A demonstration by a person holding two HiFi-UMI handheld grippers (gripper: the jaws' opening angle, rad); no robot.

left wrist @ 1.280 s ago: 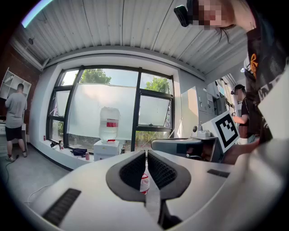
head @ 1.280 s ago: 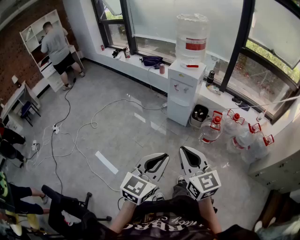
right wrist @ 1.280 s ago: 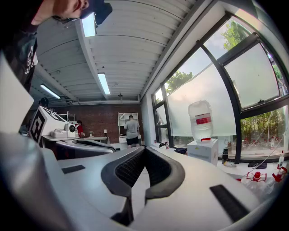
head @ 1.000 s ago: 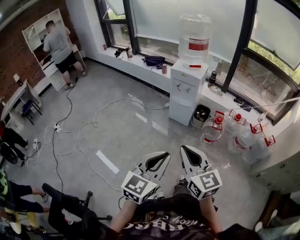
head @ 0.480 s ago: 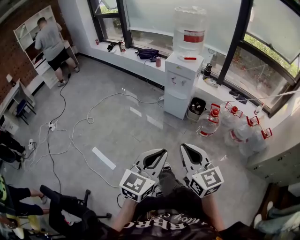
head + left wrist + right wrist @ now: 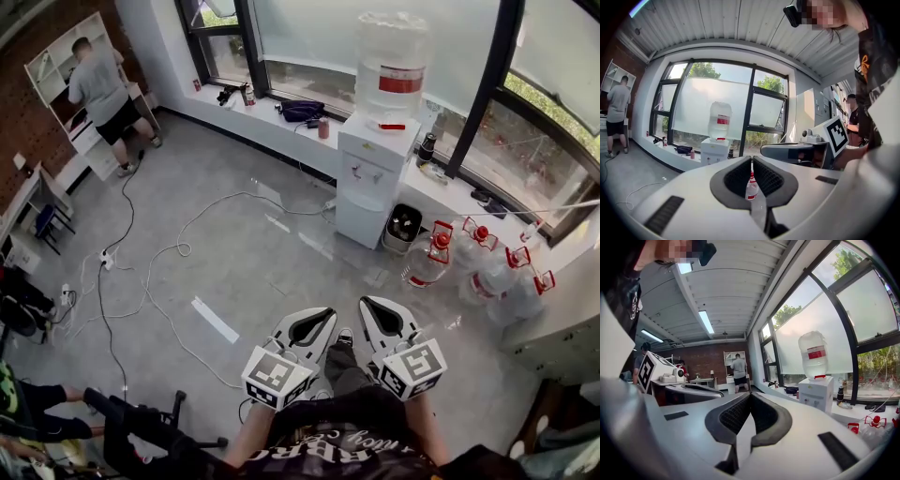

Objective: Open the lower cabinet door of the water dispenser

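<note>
The white water dispenser [image 6: 373,169] stands against the window sill across the room, with a large clear bottle [image 6: 391,64] on top. Its lower cabinet door [image 6: 362,218] is closed. Both grippers are held side by side near my body, far from it and pointing toward it. My left gripper [image 6: 328,313] is shut with nothing held. My right gripper [image 6: 367,303] is shut and empty too. The left gripper view shows the dispenser [image 6: 714,151] far beyond the closed tips [image 6: 751,158]. In the right gripper view the dispenser [image 6: 816,393] lies right of the tips [image 6: 750,393].
White and black cables [image 6: 178,251] trail over the grey floor to the left. A black bin [image 6: 404,226] and several red-capped water jugs [image 6: 427,265] sit right of the dispenser. A person [image 6: 98,89] stands at a white shelf far left. A black chair base [image 6: 150,422] is beside me.
The whole view has shifted as I stepped along the floor; the dispenser now sits slightly further right. Both grippers dipped a little and stayed shut side by side.
</note>
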